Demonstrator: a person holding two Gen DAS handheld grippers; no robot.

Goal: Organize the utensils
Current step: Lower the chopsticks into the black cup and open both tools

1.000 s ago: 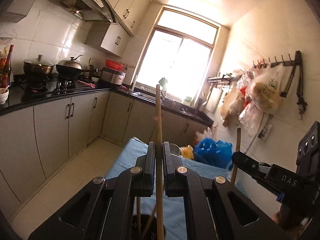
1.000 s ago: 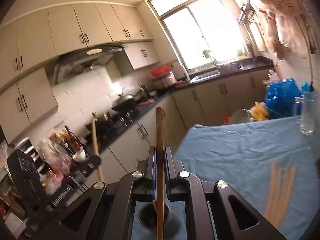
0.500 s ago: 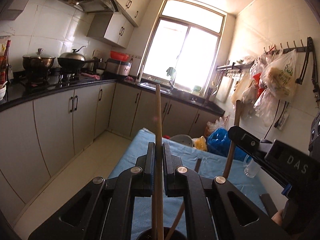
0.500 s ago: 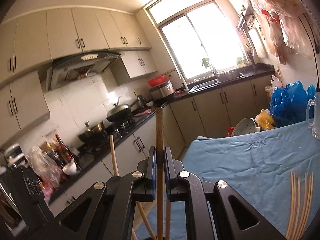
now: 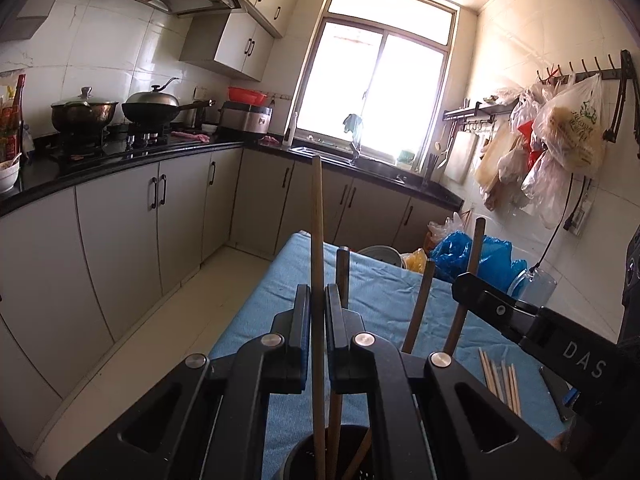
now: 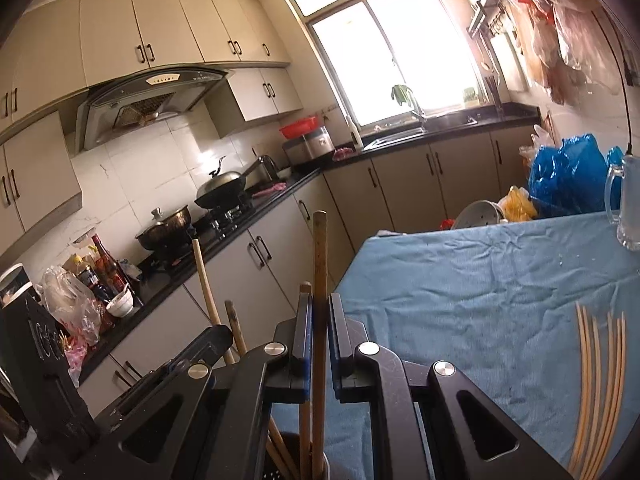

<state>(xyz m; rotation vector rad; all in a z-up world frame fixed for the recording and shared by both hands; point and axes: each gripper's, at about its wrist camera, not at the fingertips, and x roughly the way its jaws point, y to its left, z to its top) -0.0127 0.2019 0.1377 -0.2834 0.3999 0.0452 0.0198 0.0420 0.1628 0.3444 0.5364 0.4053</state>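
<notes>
My left gripper (image 5: 317, 294) is shut on a long wooden utensil handle (image 5: 317, 216) that stands upright. Its lower end reaches into the dark utensil holder (image 5: 298, 458) on the blue cloth. Two more wooden handles (image 5: 343, 276) lean in that holder. In the right wrist view my right gripper (image 6: 319, 300) is shut on another wooden handle (image 6: 320, 248), which also runs down into the holder (image 6: 288, 440). The two grippers stand side by side over the holder. Loose chopsticks (image 6: 600, 380) lie on the cloth to the right.
The table under the blue cloth (image 6: 480, 280) carries a glass mug (image 6: 624, 208) at its far right. Blue and yellow bags (image 5: 480, 256) sit beyond the table's end. Kitchen cabinets (image 5: 160, 220) and a stove with pots (image 5: 116, 112) line the left side.
Both grippers have sunk toward the holder with their handles. The other handles in the holder now rise into view, and the loose chopsticks appear on the cloth in the left view.
</notes>
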